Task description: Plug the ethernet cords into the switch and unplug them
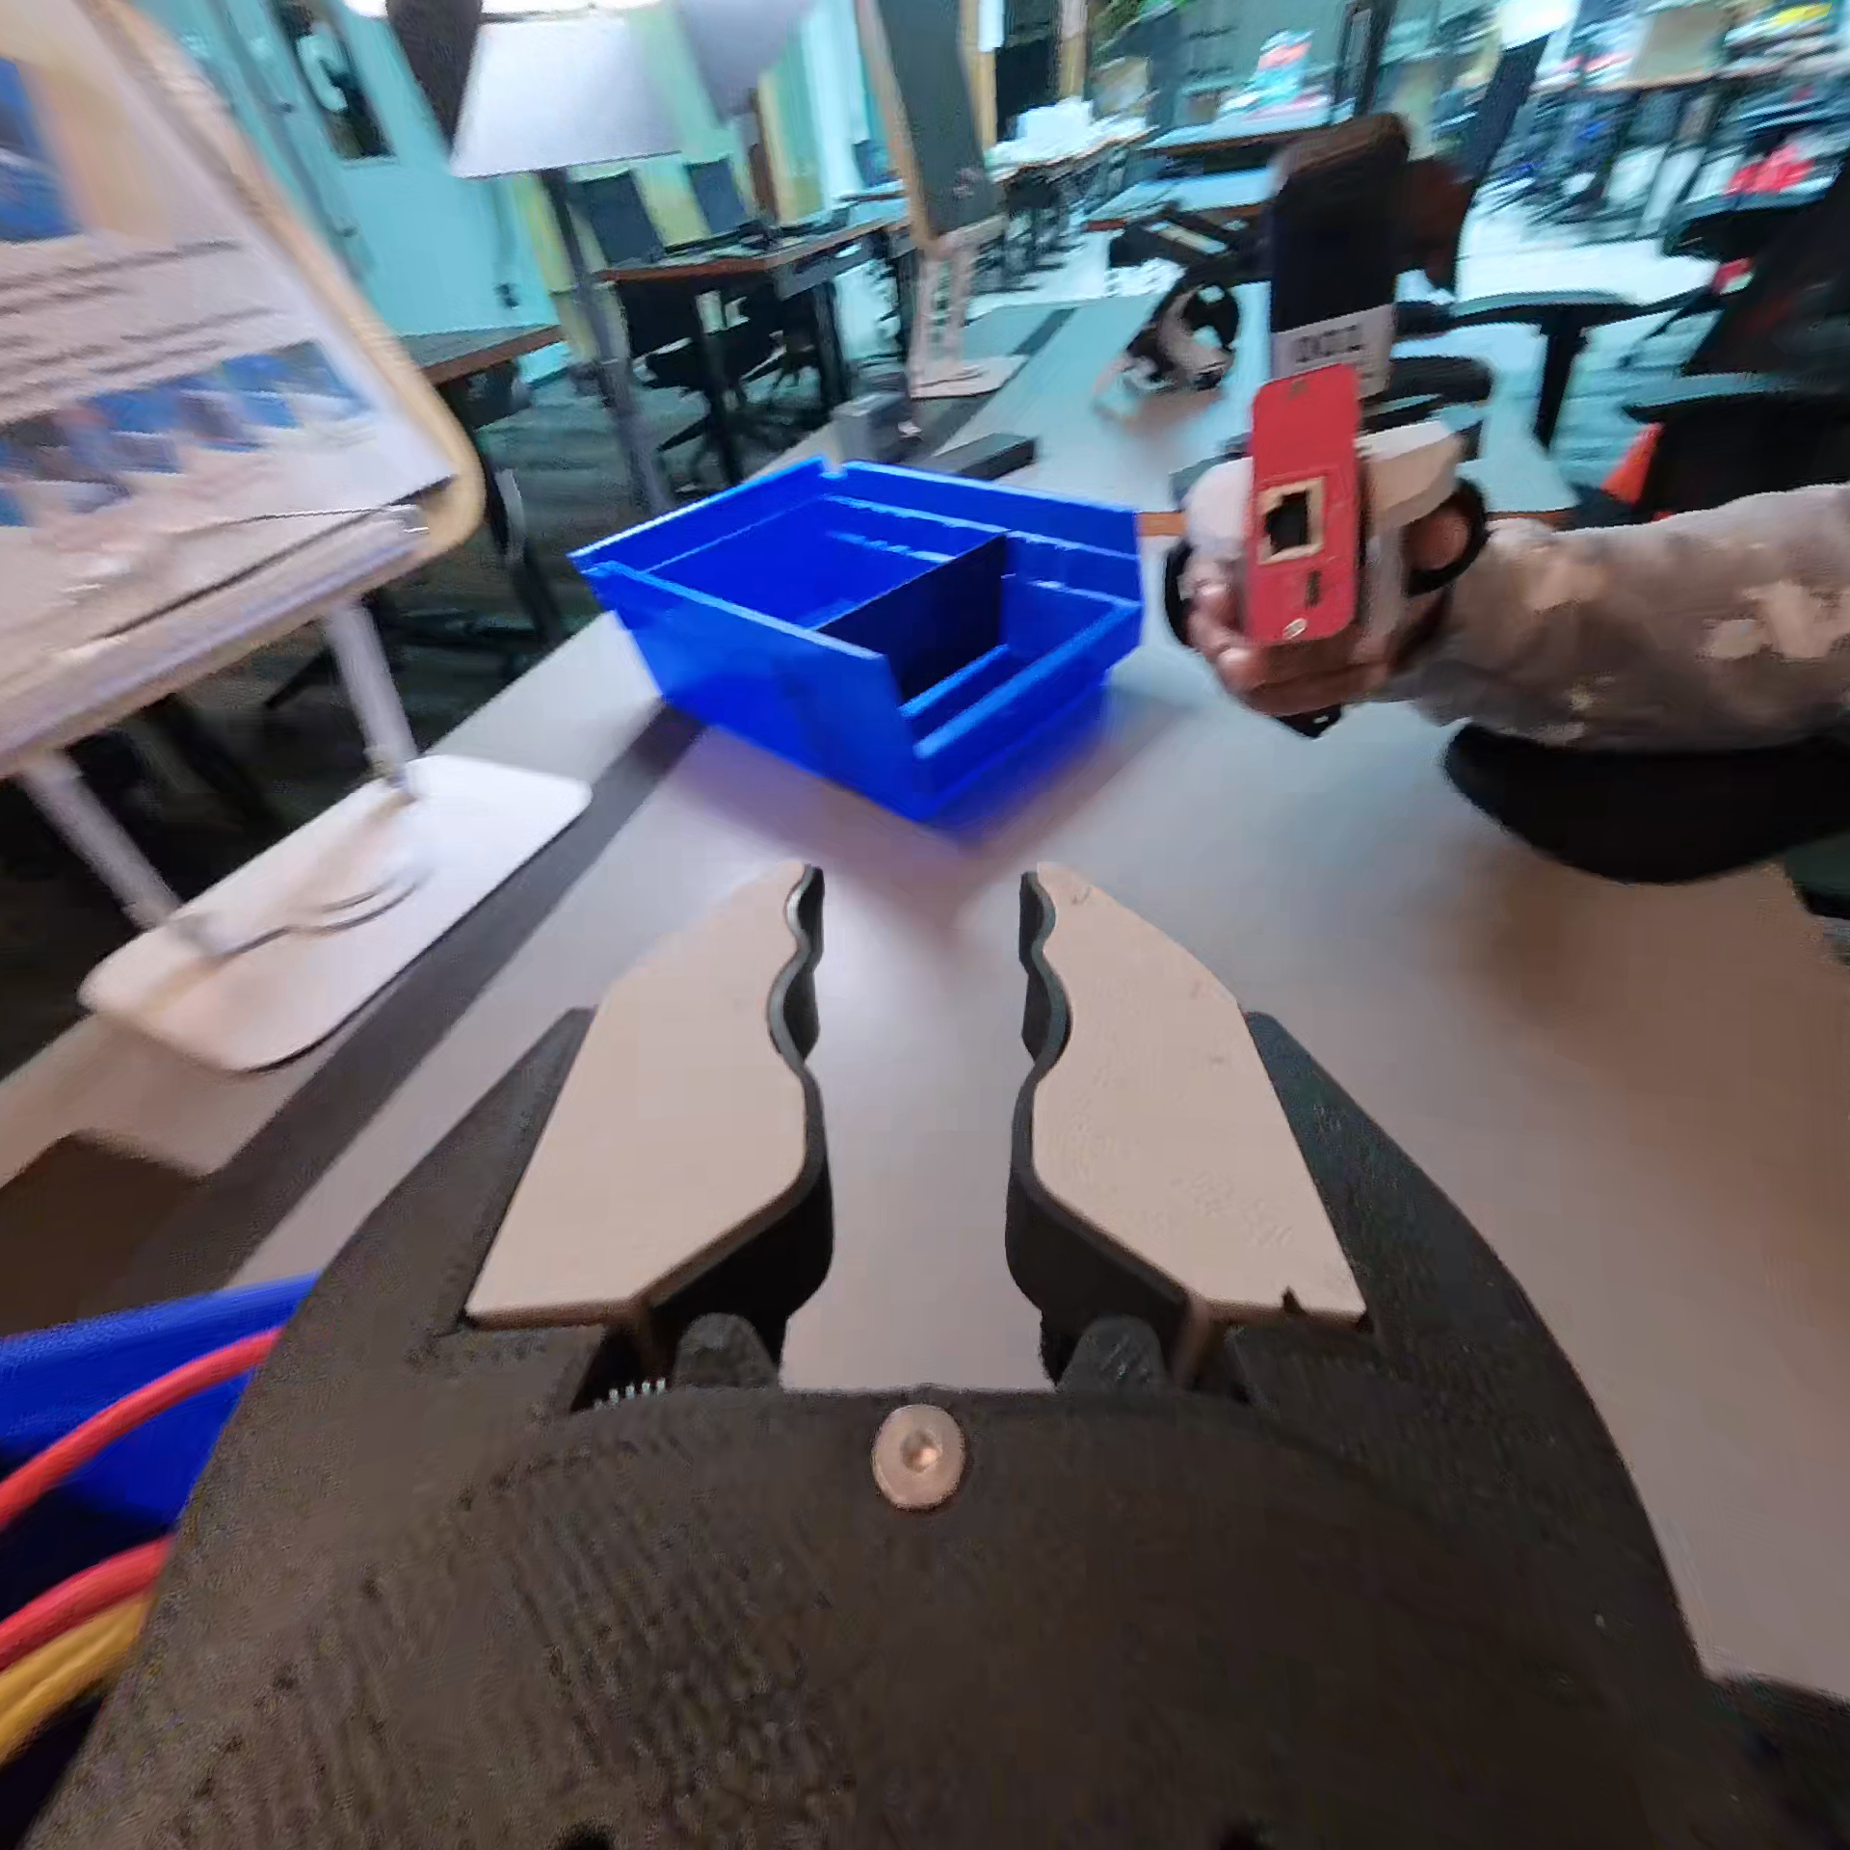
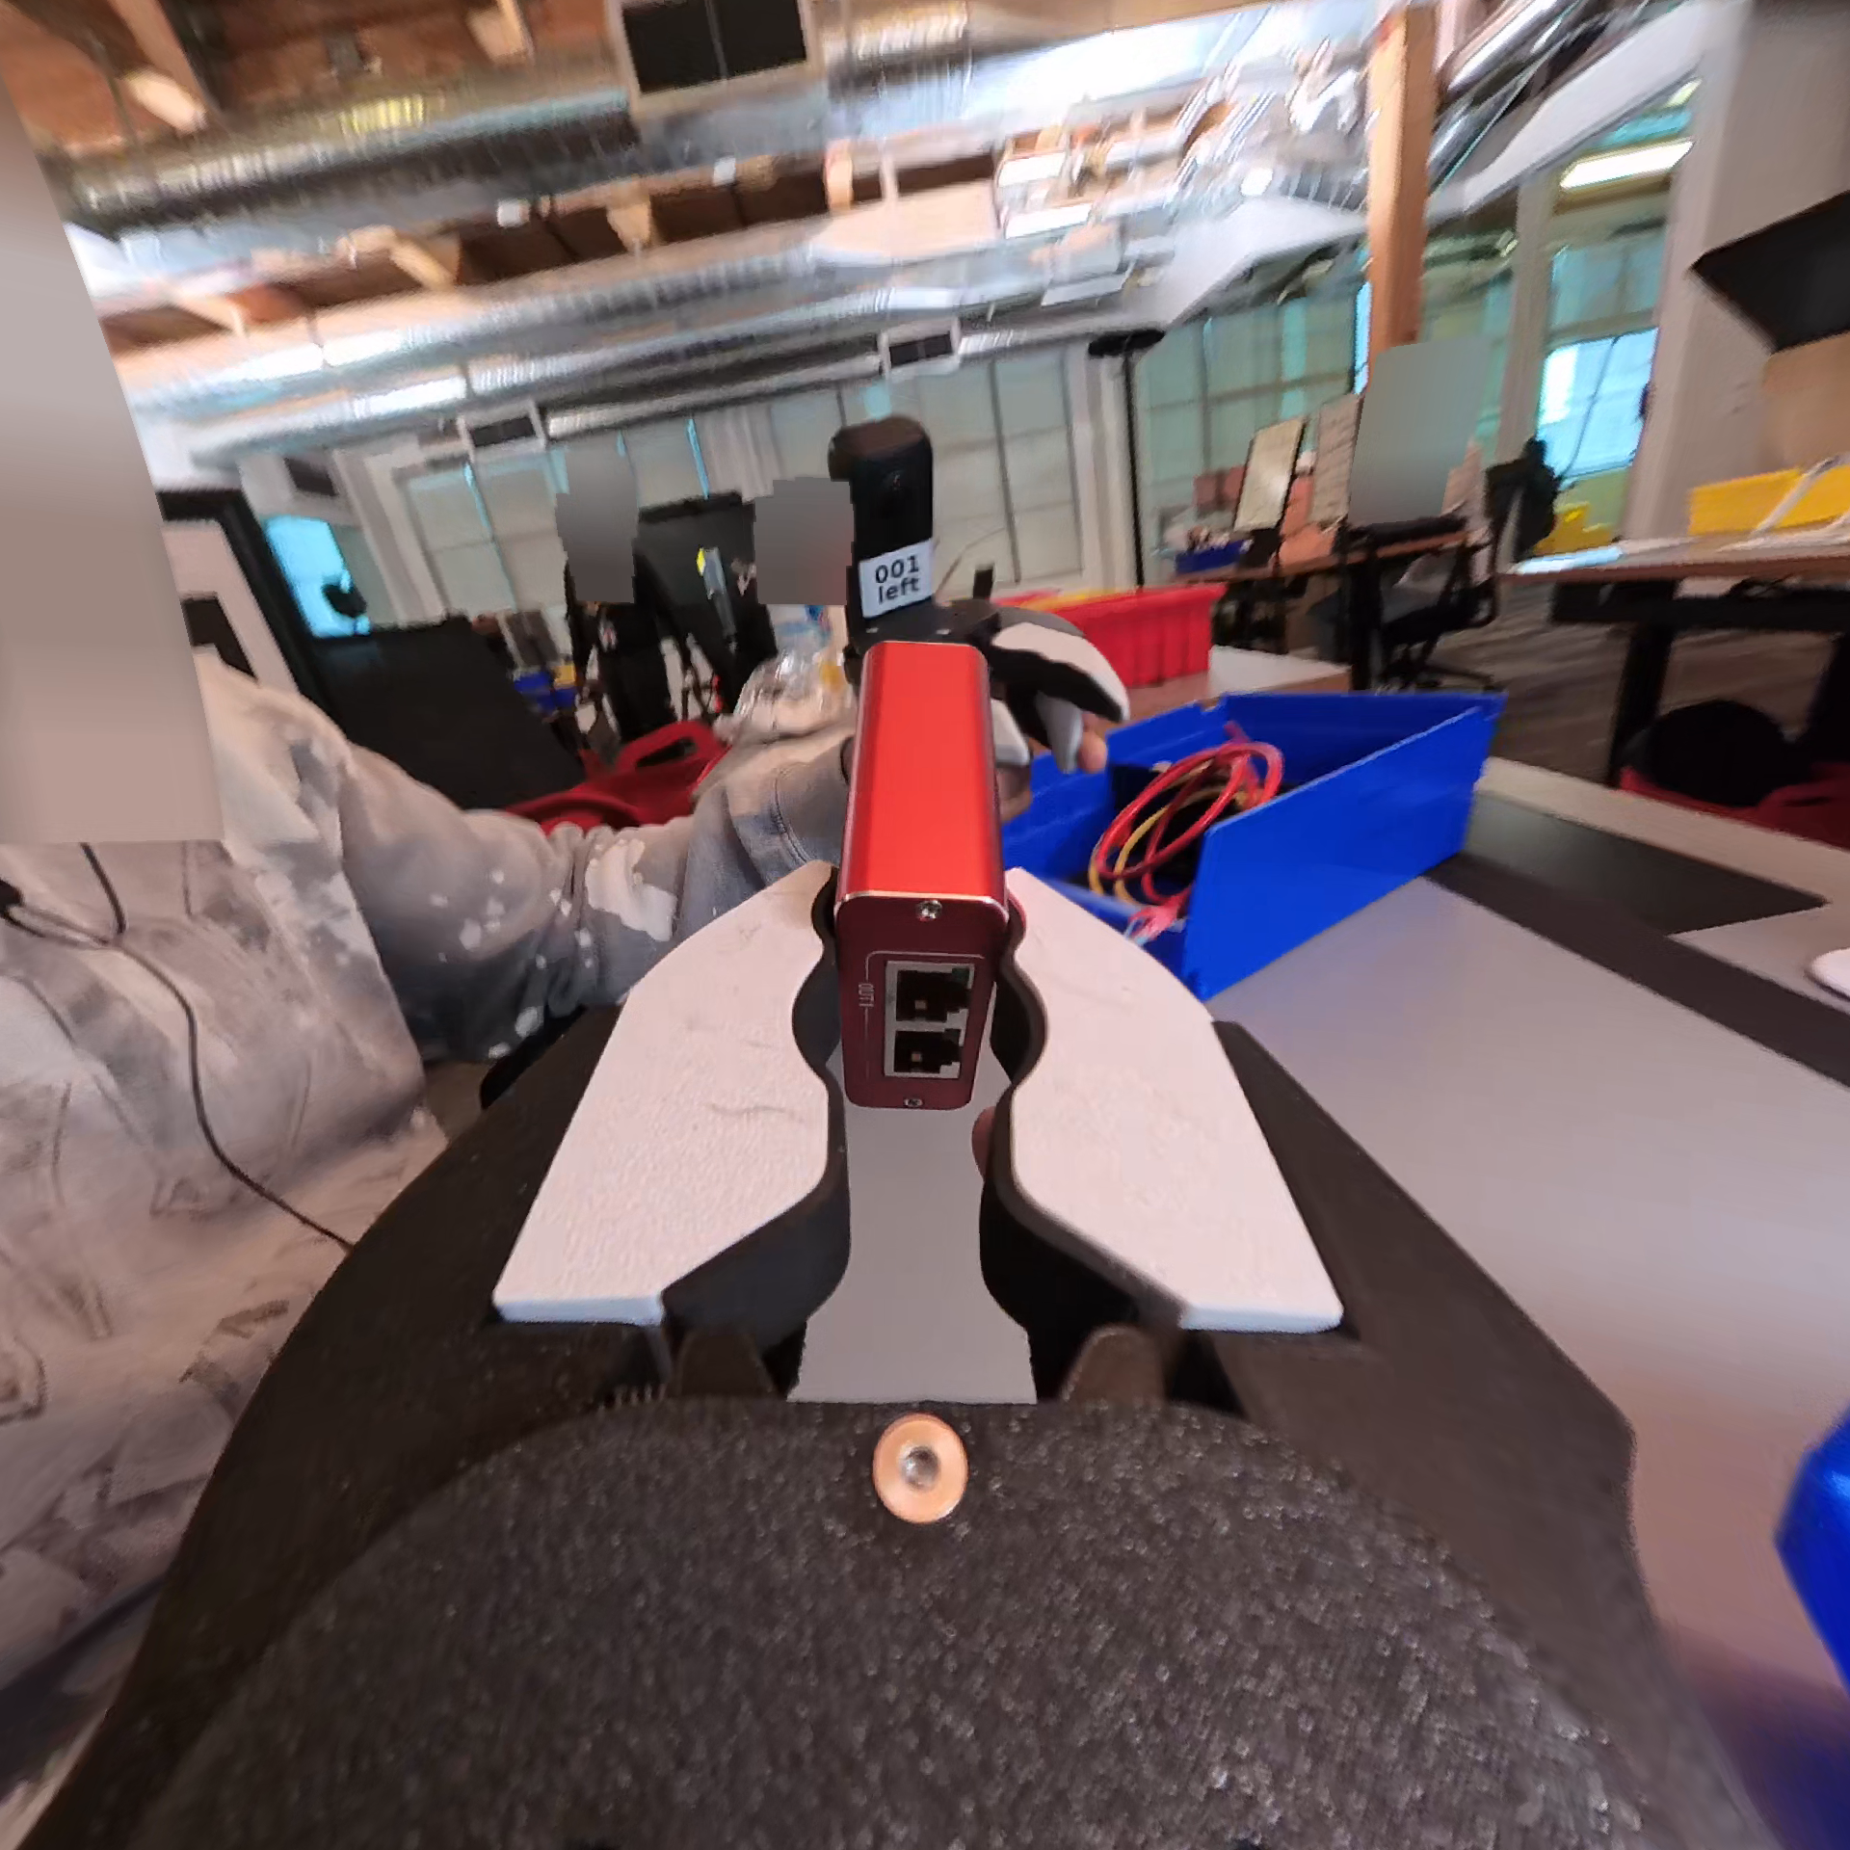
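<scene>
My right gripper (image 2: 919, 886) is shut on a red metal switch (image 2: 921, 791) and holds it above the grey table. Two empty ports on its end face the camera. In the left wrist view the switch (image 1: 1301, 440) stands upright in the right gripper (image 1: 1306, 516) at the far right, showing one empty port. My left gripper (image 1: 921, 901) is open and empty over the table. It also shows in the right wrist view (image 2: 1051, 701), behind the switch. Red and yellow ethernet cords (image 2: 1181, 821) lie coiled in a blue bin (image 2: 1351, 831); they also show at the lower left (image 1: 80, 1562).
An empty blue bin (image 1: 801, 681) with a dark divider stands ahead of my left gripper. A white stand base (image 1: 330, 901) with a tilted poster board (image 1: 150, 350) is at the left. A person's sleeve (image 1: 1652, 621) reaches in from the right. Another blue bin edge (image 2: 1817, 1562) is at the right.
</scene>
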Demonstrator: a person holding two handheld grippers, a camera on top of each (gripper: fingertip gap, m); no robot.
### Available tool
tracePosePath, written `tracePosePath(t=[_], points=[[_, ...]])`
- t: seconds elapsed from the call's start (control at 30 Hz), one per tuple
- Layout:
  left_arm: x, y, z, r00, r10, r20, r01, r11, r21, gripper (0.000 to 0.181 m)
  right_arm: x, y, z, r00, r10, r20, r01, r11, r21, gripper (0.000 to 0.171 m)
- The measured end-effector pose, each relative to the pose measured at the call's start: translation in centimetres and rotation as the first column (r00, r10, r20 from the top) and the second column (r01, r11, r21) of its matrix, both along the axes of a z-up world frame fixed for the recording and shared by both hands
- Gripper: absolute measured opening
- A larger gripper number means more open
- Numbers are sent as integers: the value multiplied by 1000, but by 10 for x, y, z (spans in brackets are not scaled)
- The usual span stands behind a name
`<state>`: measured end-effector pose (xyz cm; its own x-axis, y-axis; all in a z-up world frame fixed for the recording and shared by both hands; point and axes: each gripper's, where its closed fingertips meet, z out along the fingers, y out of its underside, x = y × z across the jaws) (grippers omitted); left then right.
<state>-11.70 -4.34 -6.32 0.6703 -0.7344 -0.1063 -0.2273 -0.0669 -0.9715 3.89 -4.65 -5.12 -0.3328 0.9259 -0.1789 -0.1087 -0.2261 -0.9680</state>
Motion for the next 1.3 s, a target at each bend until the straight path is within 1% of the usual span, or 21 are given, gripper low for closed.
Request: tracePosePath(t=[0.03,0.07,0.1,0.17,0.27,0.37,0.43,0.53,0.67,0.73,0.83,0.97,1.1,1.2,1.3], points=[[-17,2,5,999,37,-28,-37,999,6,37,3,4,3,1000,-4,-17,4,1000,-15,26],[-32,5,7,993,76,-87,-75,997,21,36,5,6,5,1000,-5,-28,4,999,-32,26],[-47,9,5,978,114,-177,-109,993,38,34,6,9,5,999,-7,-32,5,999,-44,26],[-68,16,-8,915,142,-377,-132,990,53,32,5,11,1,1000,-14,-17,13,999,-51,26],[-80,17,-33,779,97,-620,-70,995,68,27,1,11,-7,1000,-18,15,19,999,-45,26],[-80,9,-58,640,12,-768,27,999,38,25,-2,10,-13,999,-14,37,16,999,-47,26],[-87,7,-73,515,-10,-857,76,996,35,25,-4,12,-16,999,-13,44,16,998,-56,26],[-102,10,-87,312,2,-950,136,990,47,25,-5,16,-21,999,-11,51,15,996,-91,26],[-106,20,-94,107,56,-993,264,961,83,24,-6,23,-25,999,-15,50,22,991,-135,26],[-102,26,-95,37,94,-995,344,934,101,25,-5,25,-26,999,-21,50,27,989,-142,26],[-98,27,-103,-62,92,-994,441,896,56,23,-3,28,-26,998,-29,51,36,989,-143,26],[-95,25,-114,-155,59,-986,518,855,-30,20,-3,28,-28,998,-24,55,32,989,-145,25],[-94,27,-115,-220,16,-975,545,832,-109,20,-4,26,-32,999,7,54,2,987,-163,26],[-95,30,-117,-234,-10,-972,543,828,-139,19,-4,21,-30,999,37,31,-31,985,-171,26],[-95,34,-120,-203,-35,-979,518,844,-138,13,-4,15,-27,998,62,17,-58,984,-170,26]])
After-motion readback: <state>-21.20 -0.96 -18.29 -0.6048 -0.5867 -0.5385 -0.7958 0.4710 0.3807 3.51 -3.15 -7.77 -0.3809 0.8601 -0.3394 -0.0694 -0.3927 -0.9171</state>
